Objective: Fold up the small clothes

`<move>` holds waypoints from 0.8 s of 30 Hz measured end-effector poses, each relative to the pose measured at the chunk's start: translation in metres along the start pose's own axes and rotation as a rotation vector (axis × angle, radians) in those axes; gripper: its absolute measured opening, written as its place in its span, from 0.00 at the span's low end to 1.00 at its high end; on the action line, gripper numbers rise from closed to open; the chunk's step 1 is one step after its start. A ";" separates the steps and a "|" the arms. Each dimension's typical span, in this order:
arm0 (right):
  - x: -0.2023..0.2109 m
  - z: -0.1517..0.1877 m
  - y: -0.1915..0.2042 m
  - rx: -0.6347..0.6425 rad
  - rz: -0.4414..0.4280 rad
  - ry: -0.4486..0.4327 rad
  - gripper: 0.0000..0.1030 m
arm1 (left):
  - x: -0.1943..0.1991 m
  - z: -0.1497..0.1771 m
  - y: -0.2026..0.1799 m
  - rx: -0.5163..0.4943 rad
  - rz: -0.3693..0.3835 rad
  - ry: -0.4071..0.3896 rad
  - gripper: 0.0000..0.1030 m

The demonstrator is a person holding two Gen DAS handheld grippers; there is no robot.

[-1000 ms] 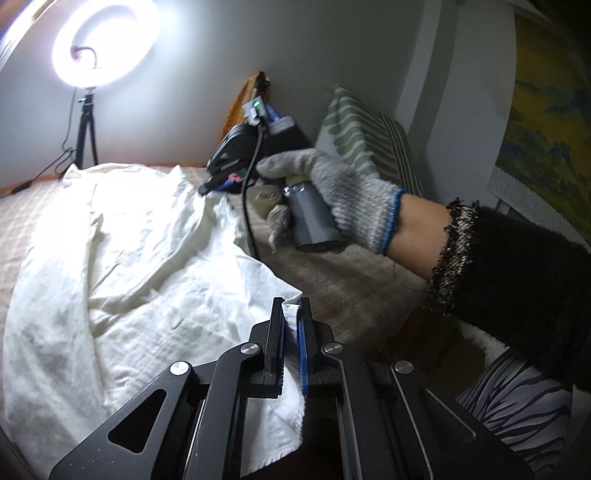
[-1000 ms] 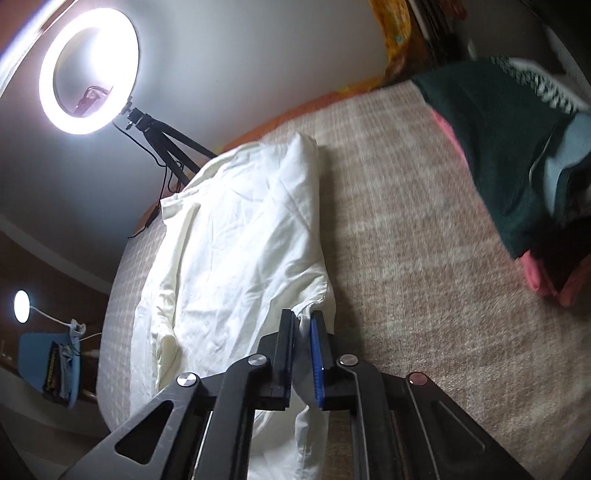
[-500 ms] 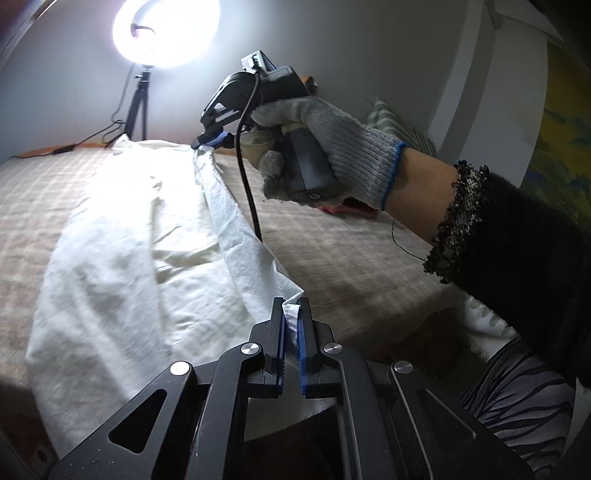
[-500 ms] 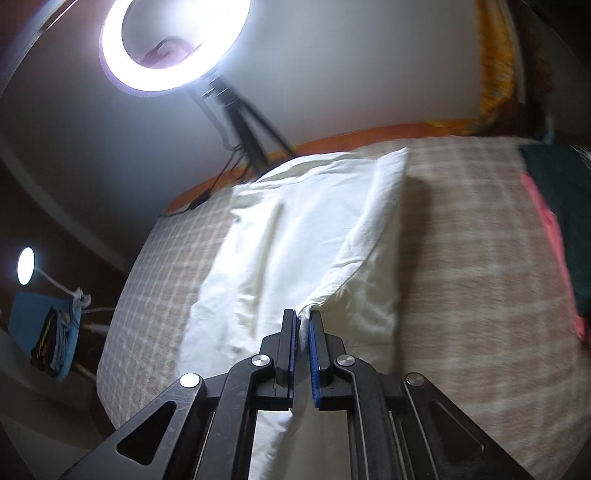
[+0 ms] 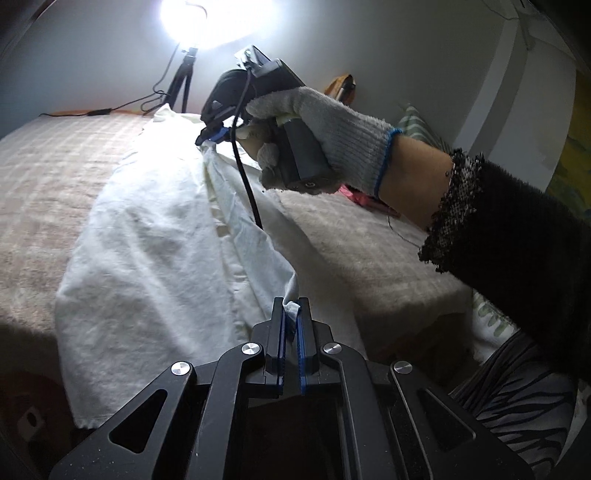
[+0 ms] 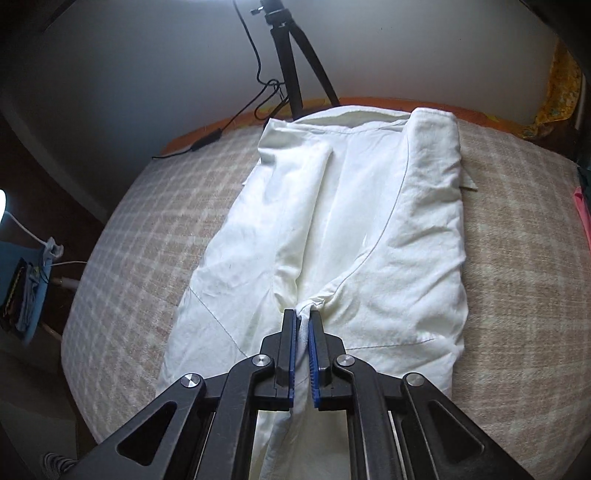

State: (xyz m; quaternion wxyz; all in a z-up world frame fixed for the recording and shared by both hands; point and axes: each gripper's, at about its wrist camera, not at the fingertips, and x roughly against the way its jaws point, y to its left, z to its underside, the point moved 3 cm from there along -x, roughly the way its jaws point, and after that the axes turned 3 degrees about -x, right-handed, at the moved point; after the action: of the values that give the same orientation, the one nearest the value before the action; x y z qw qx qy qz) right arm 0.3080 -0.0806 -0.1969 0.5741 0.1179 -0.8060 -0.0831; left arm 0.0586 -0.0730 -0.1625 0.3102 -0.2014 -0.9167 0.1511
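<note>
A white garment (image 6: 332, 236) lies spread lengthwise on a bed (image 6: 524, 258) covered with a beige checked blanket, its far end reaching toward the wall and the tripod (image 6: 291, 55) of a ring light (image 5: 207, 22). The left gripper (image 5: 291, 314) has its jaws closed almost completely on a small pinch of the white cloth at the near edge, so a fold rises off the bed to the blue pads. The right gripper (image 6: 303, 325) is likewise clamped nearly tight on a bunched bit of the fabric, with creases fanning out from the pinch and a strip of cloth hanging down between the 2 black fingers. In the left wrist view the right gripper (image 5: 212, 138) is seen farther along the same lifted edge, carried by a hand in a grey knitted glove (image 5: 332, 136) with a black fuzzy sleeve (image 5: 517, 236) behind it. A pink item (image 5: 360, 195) lies on the bed past the glove.
</note>
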 end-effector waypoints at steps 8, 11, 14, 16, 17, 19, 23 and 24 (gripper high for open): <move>0.062 -0.006 0.009 -0.033 -0.216 -0.076 0.35 | 0.020 -0.001 0.017 0.015 -0.016 0.004 0.03; 0.099 0.016 0.001 -0.017 -0.200 -0.116 0.37 | 0.026 0.001 0.023 0.018 -0.008 0.018 0.03; 0.119 0.054 -0.013 -0.019 -0.161 -0.095 0.37 | 0.028 0.006 0.027 0.034 0.031 0.084 0.03; 0.125 0.089 -0.020 -0.001 -0.124 -0.067 0.37 | 0.030 0.012 0.025 0.005 0.037 0.126 0.03; 0.126 0.103 -0.022 0.007 -0.103 -0.053 0.37 | 0.032 0.014 0.025 -0.007 0.040 0.142 0.03; 0.126 0.133 -0.024 0.043 -0.055 -0.017 0.37 | 0.040 0.016 0.025 -0.034 0.038 0.160 0.04; 0.125 0.187 -0.032 0.057 -0.036 0.047 0.37 | 0.054 -0.004 0.028 -0.111 0.007 0.132 0.04; 0.124 0.197 -0.034 0.041 -0.047 0.063 0.37 | 0.056 -0.014 0.028 -0.137 0.000 0.120 0.04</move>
State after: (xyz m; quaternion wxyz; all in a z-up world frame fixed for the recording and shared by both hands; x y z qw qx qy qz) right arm 0.0865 -0.1487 -0.1581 0.5946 0.1511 -0.7860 -0.0760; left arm 0.0340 -0.0204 -0.1348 0.3498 -0.2309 -0.9047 0.0757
